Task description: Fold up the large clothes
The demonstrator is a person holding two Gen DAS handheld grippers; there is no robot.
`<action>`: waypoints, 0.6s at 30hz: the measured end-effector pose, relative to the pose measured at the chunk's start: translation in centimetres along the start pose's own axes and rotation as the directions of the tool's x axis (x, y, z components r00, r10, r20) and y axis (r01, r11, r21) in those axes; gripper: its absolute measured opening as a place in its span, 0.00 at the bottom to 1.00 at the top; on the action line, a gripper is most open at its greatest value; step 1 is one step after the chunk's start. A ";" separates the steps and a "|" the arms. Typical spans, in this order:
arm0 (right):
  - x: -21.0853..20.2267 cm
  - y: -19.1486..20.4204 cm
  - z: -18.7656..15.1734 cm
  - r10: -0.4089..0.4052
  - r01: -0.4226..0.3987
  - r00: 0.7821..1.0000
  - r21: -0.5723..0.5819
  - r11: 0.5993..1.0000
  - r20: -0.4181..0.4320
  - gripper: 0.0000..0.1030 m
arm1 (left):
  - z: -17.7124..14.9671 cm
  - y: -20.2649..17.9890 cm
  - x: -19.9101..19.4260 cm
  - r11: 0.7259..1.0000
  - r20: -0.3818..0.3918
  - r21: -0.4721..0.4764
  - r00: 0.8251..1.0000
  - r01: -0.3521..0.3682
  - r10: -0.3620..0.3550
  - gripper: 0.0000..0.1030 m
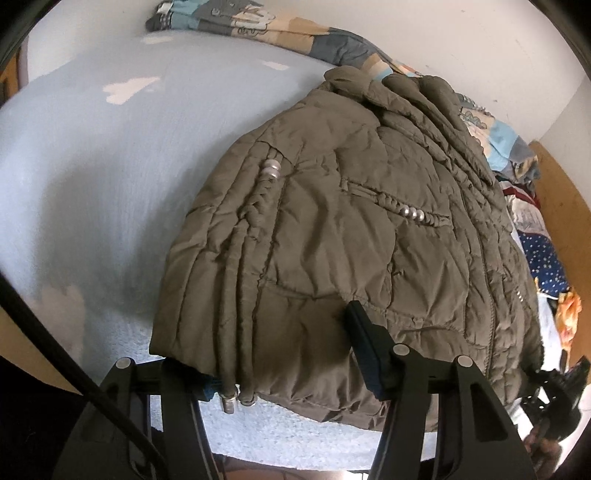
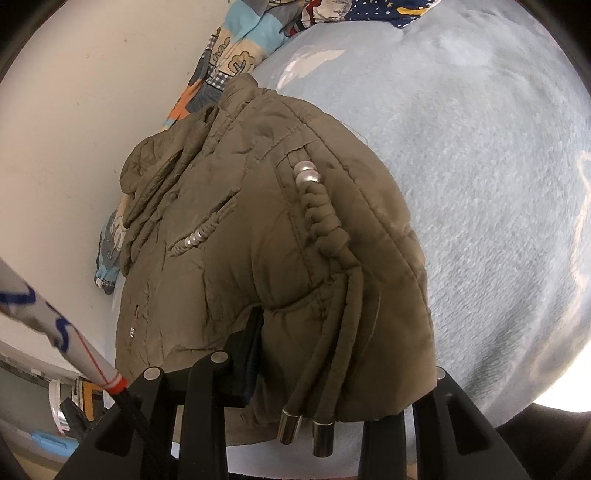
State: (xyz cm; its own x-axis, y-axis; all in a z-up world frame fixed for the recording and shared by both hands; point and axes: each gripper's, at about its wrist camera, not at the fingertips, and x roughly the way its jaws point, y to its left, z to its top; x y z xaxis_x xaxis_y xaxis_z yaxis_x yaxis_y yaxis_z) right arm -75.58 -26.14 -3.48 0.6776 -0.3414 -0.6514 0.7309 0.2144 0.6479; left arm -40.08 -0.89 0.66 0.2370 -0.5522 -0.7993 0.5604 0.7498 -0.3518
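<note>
An olive padded jacket point(image 1: 332, 229) lies folded on a pale blue bed blanket point(image 1: 92, 177), hem toward me. My left gripper point(image 1: 273, 347) is shut on the hem: one finger point(image 1: 364, 332) presses on top, the other is hidden under the fabric. In the right wrist view the same jacket point(image 2: 258, 206) bulges between the fingers of my right gripper point(image 2: 332, 354), which is shut on its hem edge. One finger point(image 2: 249, 350) digs into the padding and the other is covered by cloth. Two drawcords with metal tips point(image 2: 306, 432) hang down from the hem.
A patchwork quilt point(image 1: 258, 22) runs along the white wall behind the jacket. A pile of coloured clothes point(image 1: 543, 258) lies to the right beside a wooden board. A white patterned tube with a red end point(image 2: 62, 332) crosses the right view's lower left, over floor clutter.
</note>
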 end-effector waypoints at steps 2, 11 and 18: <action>-0.3 -0.3 -0.1 0.008 -0.008 1.000 0.012 1.000 -0.002 0.35 | -0.1 -0.2 0.1 1.000 0.002 0.015 1.000 -0.016 0.016 0.56; -1.0 0.5 0.4 0.033 -0.033 0.999 -0.001 0.999 -0.001 0.23 | 0.0 -3.3 -1.8 0.975 0.090 0.219 0.996 -0.045 0.026 0.20; -3.4 3.6 0.2 0.067 -0.050 0.992 -0.158 0.986 0.104 0.18 | 0.1 -4.4 -3.7 0.961 0.167 0.274 0.986 -0.026 -0.021 0.17</action>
State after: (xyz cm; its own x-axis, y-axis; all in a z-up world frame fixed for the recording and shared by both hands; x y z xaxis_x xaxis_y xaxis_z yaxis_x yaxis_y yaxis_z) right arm -75.28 -24.41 1.12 0.7126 -0.4200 -0.5620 0.7001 0.3733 0.6087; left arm -43.33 -2.18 5.25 0.3546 -0.6210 -0.6990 0.7500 0.6353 -0.1839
